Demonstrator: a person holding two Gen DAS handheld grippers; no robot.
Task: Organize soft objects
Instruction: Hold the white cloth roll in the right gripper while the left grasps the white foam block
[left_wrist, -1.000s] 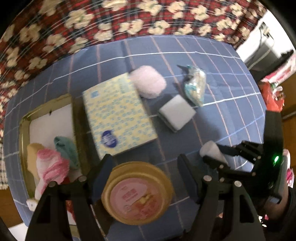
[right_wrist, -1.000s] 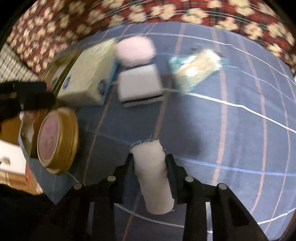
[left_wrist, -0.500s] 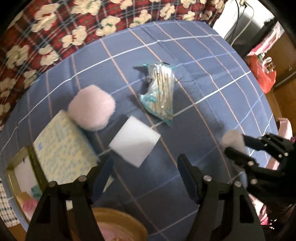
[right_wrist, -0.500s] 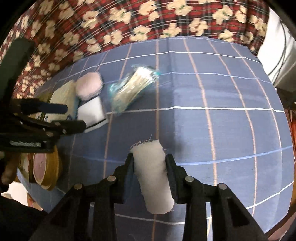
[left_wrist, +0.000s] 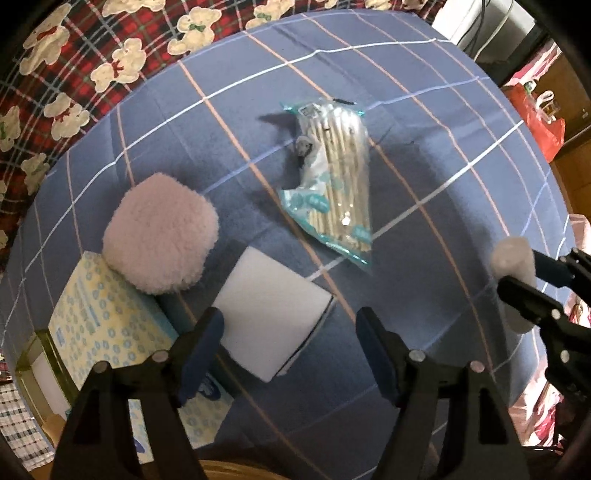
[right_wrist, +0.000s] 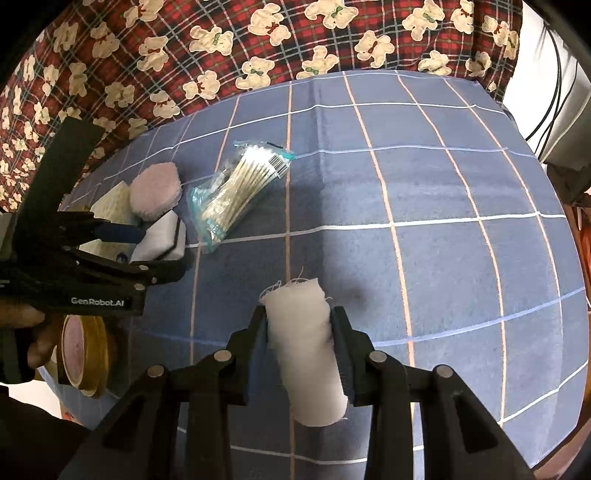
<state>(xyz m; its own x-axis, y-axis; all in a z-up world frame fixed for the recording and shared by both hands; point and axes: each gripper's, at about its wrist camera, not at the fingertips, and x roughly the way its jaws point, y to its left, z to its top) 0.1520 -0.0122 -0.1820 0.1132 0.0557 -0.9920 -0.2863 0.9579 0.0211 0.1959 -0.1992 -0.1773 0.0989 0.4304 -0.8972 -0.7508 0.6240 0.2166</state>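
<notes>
My right gripper (right_wrist: 299, 317) is shut on a white gauze roll (right_wrist: 306, 350) and holds it above the blue checked tablecloth (right_wrist: 424, 206); the roll also shows at the right in the left wrist view (left_wrist: 515, 266). My left gripper (left_wrist: 290, 325) is open and empty, its jaws over a white sponge block (left_wrist: 271, 310). A pink fluffy pad (left_wrist: 160, 234) leans on a yellow tissue pack (left_wrist: 99, 332). A clear bag of cotton swabs (left_wrist: 334, 173) lies beyond the sponge, and shows in the right wrist view (right_wrist: 236, 192) too.
A gold tin with a pink lid (right_wrist: 79, 354) stands at the table's left edge. A gold-rimmed tray (left_wrist: 31, 369) sits left of the tissue pack. A red plaid bear cloth (right_wrist: 258, 44) hangs behind the table. A red bag (left_wrist: 537, 122) is at far right.
My left gripper has swung right and forward, from over the gold tin to over the white sponge. My right gripper has kept hold of the gauze roll and turned right.
</notes>
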